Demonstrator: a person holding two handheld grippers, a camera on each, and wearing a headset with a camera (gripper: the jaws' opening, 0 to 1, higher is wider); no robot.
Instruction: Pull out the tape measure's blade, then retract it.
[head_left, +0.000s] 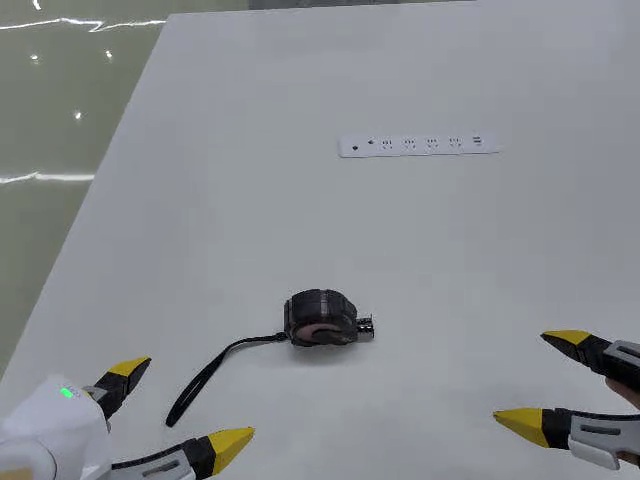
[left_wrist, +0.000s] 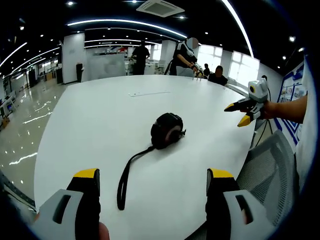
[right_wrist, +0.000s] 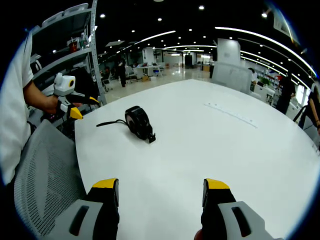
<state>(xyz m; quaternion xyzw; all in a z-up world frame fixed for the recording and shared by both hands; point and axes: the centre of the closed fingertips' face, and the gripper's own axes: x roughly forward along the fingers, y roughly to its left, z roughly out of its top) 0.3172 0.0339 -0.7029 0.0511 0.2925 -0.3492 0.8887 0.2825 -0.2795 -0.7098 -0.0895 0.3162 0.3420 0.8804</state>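
Squat, rounded black tape measure (head_left: 322, 319) on the smooth white worktop (head_left: 300, 200), small metal blade tip (head_left: 366, 324) just out of the case, thin black strap (head_left: 205, 378) looping toward the left tool (head_left: 190, 401). Left tool wide open, yellow-tipped, gripping nothing, near the strap's end. Right tool (head_left: 527, 377) likewise spread and empty, well apart from the case. Flat white power strip (head_left: 418, 145) farther back.
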